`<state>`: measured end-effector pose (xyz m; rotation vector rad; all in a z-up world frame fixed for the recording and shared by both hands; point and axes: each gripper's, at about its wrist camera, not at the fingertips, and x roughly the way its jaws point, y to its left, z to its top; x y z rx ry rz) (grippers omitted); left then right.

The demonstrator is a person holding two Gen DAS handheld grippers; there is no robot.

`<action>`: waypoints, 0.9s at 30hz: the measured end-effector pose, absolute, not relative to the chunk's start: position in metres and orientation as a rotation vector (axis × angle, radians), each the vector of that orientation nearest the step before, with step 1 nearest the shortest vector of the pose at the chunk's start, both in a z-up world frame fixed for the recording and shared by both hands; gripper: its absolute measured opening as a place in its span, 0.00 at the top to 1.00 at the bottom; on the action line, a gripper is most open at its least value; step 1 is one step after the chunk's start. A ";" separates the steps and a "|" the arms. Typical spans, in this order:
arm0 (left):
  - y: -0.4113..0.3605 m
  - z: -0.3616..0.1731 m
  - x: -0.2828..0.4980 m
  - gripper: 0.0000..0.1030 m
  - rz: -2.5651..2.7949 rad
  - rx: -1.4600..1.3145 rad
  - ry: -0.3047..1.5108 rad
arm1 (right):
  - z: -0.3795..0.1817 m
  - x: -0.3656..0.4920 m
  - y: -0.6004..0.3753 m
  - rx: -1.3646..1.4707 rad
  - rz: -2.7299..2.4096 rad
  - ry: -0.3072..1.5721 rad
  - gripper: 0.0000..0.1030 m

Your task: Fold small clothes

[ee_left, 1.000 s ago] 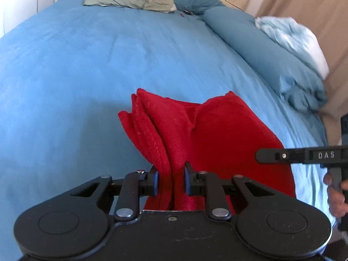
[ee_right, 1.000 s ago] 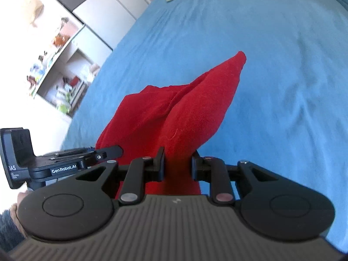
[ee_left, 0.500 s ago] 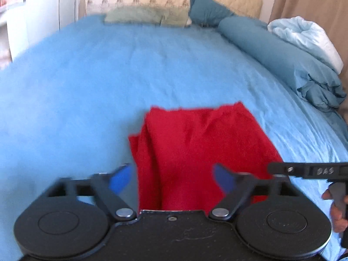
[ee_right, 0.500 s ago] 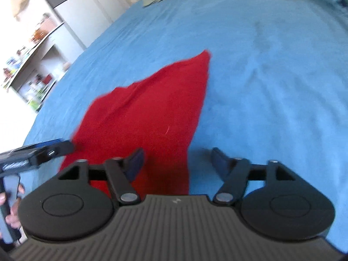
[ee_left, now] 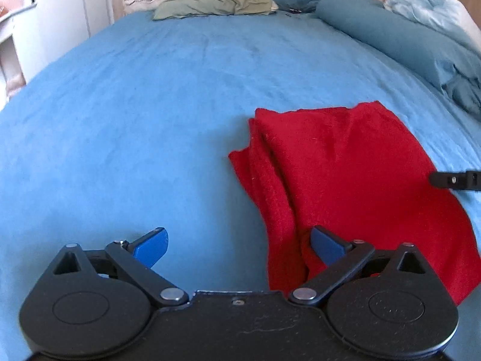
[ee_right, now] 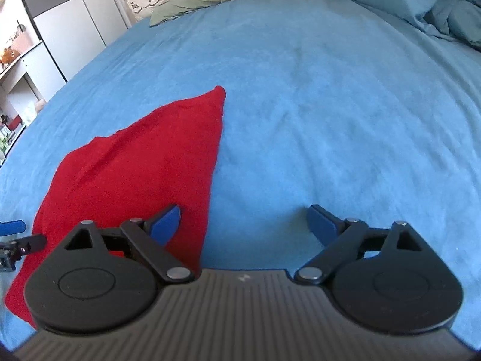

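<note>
A red cloth (ee_left: 345, 174), folded over with layered edges on its left side, lies flat on the blue bed sheet (ee_left: 135, 126). My left gripper (ee_left: 237, 239) hovers over the cloth's near left edge, jaws wide and still opening. Its right pad (ee_left: 326, 245) is above the cloth and its left pad is above the sheet; neither presses. In the right wrist view the red cloth (ee_right: 135, 165) lies at the left. My right gripper (ee_right: 243, 216) spans its near right edge, jaws also opening wide, gripping nothing.
Pillows (ee_left: 210, 3) and a patterned headboard cushion sit at the far end of the bed. A rolled teal duvet (ee_left: 405, 45) runs along the right side. White cupboards and shelves (ee_right: 60, 30) stand to the left. The other gripper's tip (ee_left: 454, 180) shows at the right edge.
Both grippers were shut on the raised red cloth; they have let go and spread wide. The cloth has dropped flat onto the sheet, and both grippers have come down lower.
</note>
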<state>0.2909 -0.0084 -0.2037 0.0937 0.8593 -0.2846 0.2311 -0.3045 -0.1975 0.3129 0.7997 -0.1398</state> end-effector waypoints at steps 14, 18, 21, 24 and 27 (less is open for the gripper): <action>0.013 -0.050 0.205 0.00 -0.250 -0.023 0.636 | -0.044 0.135 -0.278 0.241 -0.133 0.564 0.00; 0.012 -0.006 0.146 0.00 -0.179 0.022 0.574 | 0.008 0.080 -0.251 0.193 -0.142 0.498 0.00; 0.010 0.011 0.102 0.00 -0.156 0.036 0.549 | 0.033 0.043 -0.228 0.133 -0.172 0.502 0.00; 0.008 0.016 0.071 0.00 -0.136 0.039 0.576 | 0.045 0.013 -0.208 0.077 -0.192 0.512 0.00; 0.004 0.012 0.052 0.00 -0.147 0.042 0.612 | 0.045 -0.007 -0.187 0.040 -0.203 0.578 0.00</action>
